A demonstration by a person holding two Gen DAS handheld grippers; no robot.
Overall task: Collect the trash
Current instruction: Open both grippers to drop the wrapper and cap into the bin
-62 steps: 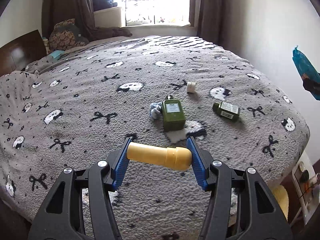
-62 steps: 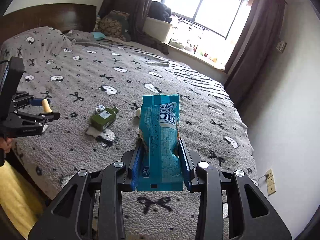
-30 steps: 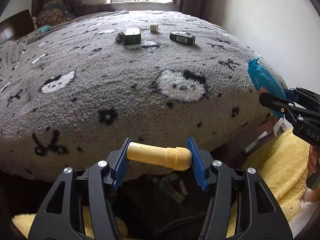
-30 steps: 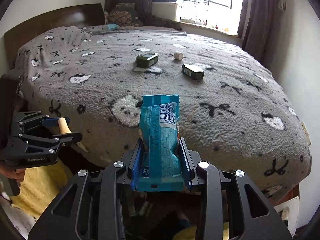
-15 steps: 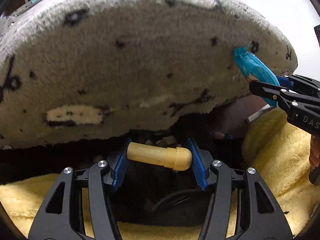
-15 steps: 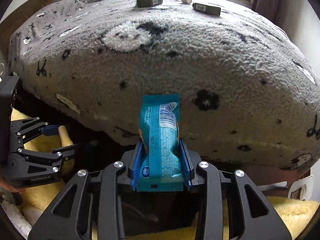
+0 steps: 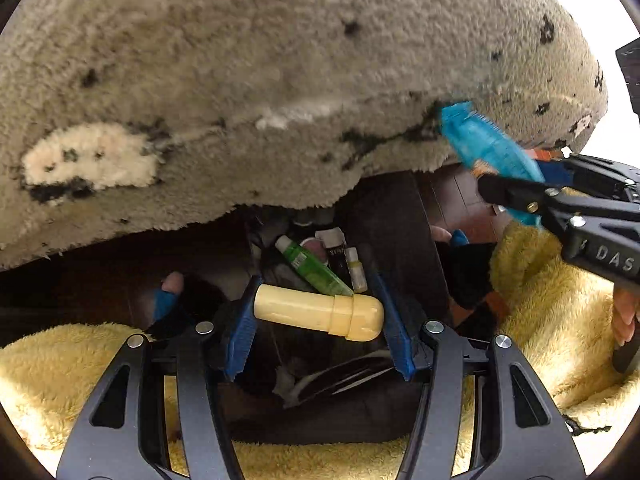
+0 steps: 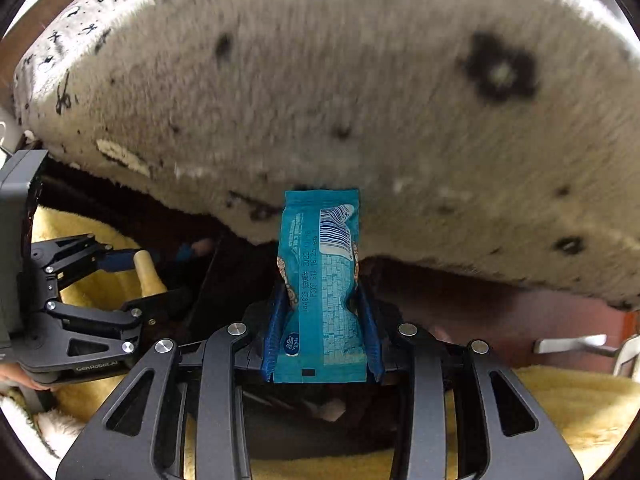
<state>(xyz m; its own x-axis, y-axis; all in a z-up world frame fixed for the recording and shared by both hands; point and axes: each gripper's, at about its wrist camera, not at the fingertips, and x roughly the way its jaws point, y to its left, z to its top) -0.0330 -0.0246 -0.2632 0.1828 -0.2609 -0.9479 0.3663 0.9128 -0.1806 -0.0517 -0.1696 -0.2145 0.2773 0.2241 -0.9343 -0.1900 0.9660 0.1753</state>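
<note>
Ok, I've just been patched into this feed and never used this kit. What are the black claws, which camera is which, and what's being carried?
There is no robot: a person carries a hand-held gripper in each hand, with a fisheye camera on each looking forward along its jaws. In the left wrist view, the left gripper is shut on a cream tube. In the right wrist view, the right gripper is shut on a blue wrapper. Each gripper also shows at the edge of the other's view. Above both hangs the grey blanket over the bed's edge. Below is a dark bin already holding a green tube and other small trash, amid yellow fleece.
</note>
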